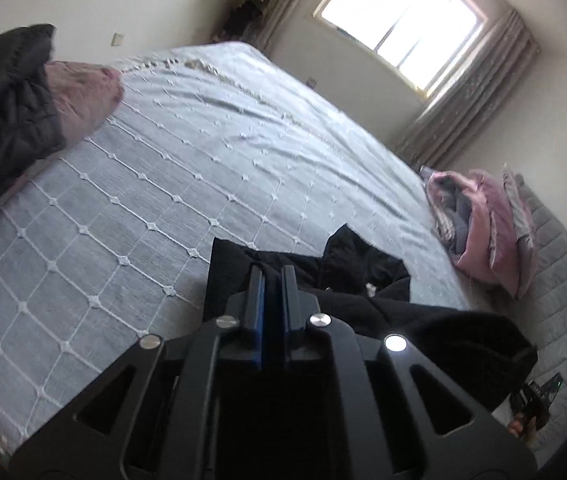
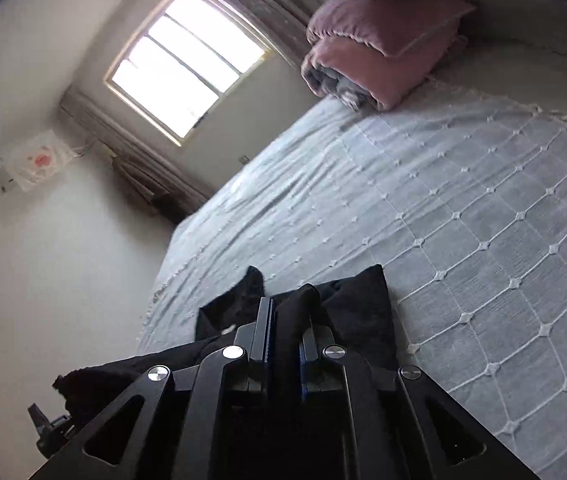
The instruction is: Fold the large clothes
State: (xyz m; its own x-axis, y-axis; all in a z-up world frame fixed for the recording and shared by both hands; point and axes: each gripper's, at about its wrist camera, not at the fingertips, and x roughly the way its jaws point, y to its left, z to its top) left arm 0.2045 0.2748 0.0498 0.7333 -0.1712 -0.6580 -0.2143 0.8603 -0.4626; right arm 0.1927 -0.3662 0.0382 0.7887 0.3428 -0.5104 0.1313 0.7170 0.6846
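A black garment (image 1: pixel 367 268) hangs in the air above the bed, stretched between both grippers. My left gripper (image 1: pixel 272 276) is shut on one edge of it; black cloth fills the narrow gap between the blue pads. In the right wrist view the same black garment (image 2: pixel 359 304) is held by my right gripper (image 2: pixel 285 304), shut on a fold of cloth that bulges up between the fingers. The rest of the garment droops below both grippers and is partly hidden by them.
A bed with a grey diamond-stitched cover (image 1: pixel 187 160) lies below. Pink and grey folded bedding (image 1: pixel 483 216) sits at its head, also in the right wrist view (image 2: pixel 379 48). A dark jacket over a pink pillow (image 1: pixel 7 92) lies at the left. A window (image 1: pixel 399 20) is behind.
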